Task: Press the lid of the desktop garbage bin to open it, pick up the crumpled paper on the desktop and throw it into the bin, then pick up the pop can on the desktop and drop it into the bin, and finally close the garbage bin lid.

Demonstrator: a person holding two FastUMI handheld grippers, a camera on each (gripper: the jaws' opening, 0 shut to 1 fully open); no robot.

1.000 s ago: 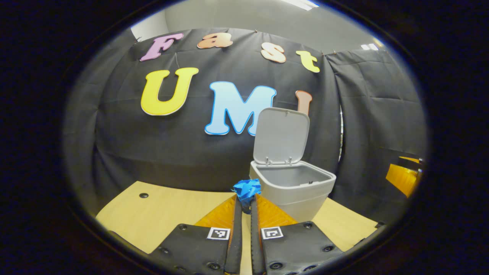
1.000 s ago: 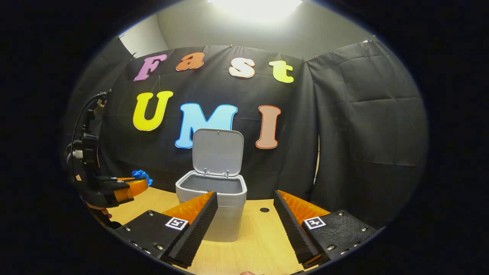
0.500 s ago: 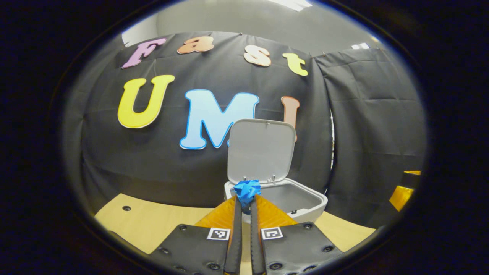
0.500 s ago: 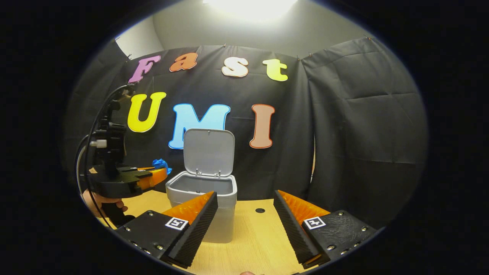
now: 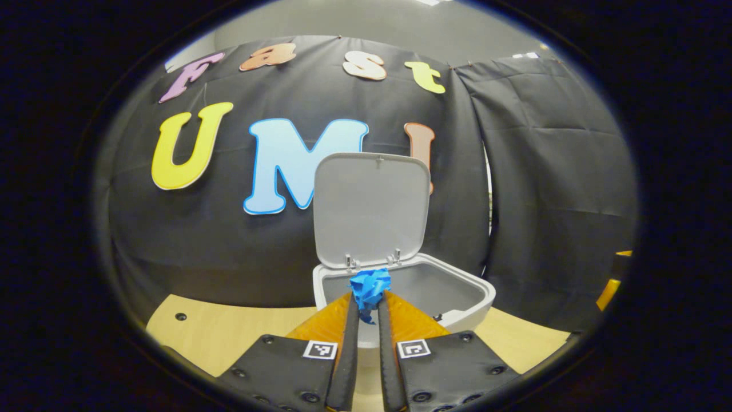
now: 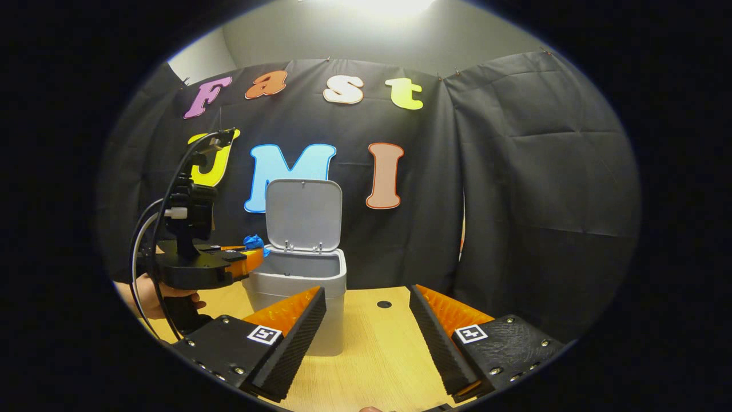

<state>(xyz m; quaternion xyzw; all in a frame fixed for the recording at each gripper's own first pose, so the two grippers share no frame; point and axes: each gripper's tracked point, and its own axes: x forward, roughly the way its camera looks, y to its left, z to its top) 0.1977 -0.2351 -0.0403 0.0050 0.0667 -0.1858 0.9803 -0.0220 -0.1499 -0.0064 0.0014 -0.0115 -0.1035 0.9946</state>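
Observation:
The grey bin stands on the wooden desk with its lid raised upright. My left gripper is shut on the blue crumpled paper, which hangs at the bin's near rim, just over the opening. In the right gripper view the bin sits left of centre, and the left gripper holds the paper at the bin's left rim, gripped by a hand. My right gripper stands open over the desk with nothing between its fingers, to the right of the bin.
The wooden desk runs back to the black cloth wall. A small dark hole lies in the desk behind the right gripper, and another hole lies at the desk's far left in the left gripper view.
My left gripper has carried the paper from beside the bin up to its rim, over the opening. The right gripper has drifted slightly right, still open.

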